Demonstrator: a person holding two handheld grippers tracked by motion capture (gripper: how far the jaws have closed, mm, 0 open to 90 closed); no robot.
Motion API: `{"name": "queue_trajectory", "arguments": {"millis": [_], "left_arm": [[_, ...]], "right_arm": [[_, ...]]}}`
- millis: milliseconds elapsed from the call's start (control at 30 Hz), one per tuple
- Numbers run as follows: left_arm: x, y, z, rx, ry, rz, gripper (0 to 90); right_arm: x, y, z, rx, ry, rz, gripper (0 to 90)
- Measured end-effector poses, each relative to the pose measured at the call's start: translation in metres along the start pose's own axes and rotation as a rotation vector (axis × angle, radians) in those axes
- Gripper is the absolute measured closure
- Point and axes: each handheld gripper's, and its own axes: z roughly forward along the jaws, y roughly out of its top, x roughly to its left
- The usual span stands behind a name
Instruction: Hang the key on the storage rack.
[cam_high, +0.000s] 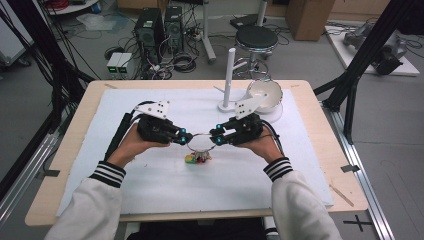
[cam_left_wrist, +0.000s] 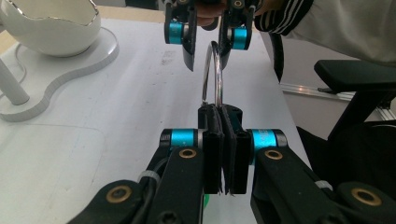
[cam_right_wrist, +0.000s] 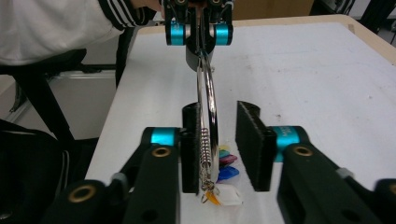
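The person's two sleeves, white with striped cuffs, come in from the near edge of the counter (cam_high: 60, 180), and their lower parts are cut off by the bottom of the high view. The left gripper (cam_high: 184, 138) has its fingers (cam_left_wrist: 215, 140) pressed together on the near side of a metal ring (cam_high: 201, 142), held up off the white mat (cam_high: 150, 185) between the two hands, about mid-counter. The right gripper (cam_high: 216, 138) faces it from the other side; its fingers (cam_right_wrist: 250, 144) stand apart with the ring's rim between them. One pad seems to touch the rim, the other stands clearly off it (so no pinch there).

A small spring or coil (cam_right_wrist: 204, 151) hangs along the ring's lower part. Beneath it dangle small coloured tags (cam_high: 197, 159), yellow, red, blue and white; how many there are is hard to tell, since they bunch together and the ring and fingers cover part of them.

Toward the far side stand a white post (cam_high: 229, 75) on a flat base and a white bowl (cam_high: 265, 95), its near part hidden behind the right gripper's grey plate. Both sit well apart from the ring. The mat to the left, right and front of the hands lies open, with bare wooden rim all round it.
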Motion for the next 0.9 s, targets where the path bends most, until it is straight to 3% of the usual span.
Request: {"name": "queue_trajectory", "arguments": {"millis": [133,533,600,767,833,900], "left_arm": [[0.001,0.0,-0.001,0.002,0.002,-0.004,87.1],[0.001,-0.002,-0.004,-0.032,0.004,-0.031,86.4],[0.0,-0.003,-0.006,-0.044,0.029,-0.019,84.6],[-0.002,-0.014,-0.011,-0.07,0.083,-0.033,56.3],[-0.005,-0.022,-0.015,-0.083,0.139,-0.023,44.6],[-0.008,-0.032,-0.021,-0.108,0.185,-0.018,38.7]], "right_arm": [[0.003,0.002,0.001,0.019,-0.016,-0.043,86.6],[0.008,0.008,0.001,0.015,-0.057,-0.03,87.7],[0.01,0.008,0.001,0.012,-0.067,-0.028,87.9],[0.008,0.007,-0.004,0.01,-0.099,0.0,87.9],[0.007,0.006,-0.009,-0.002,-0.114,0.016,87.9],[0.004,0.005,-0.016,-0.024,-0.14,0.021,87.9]]}}
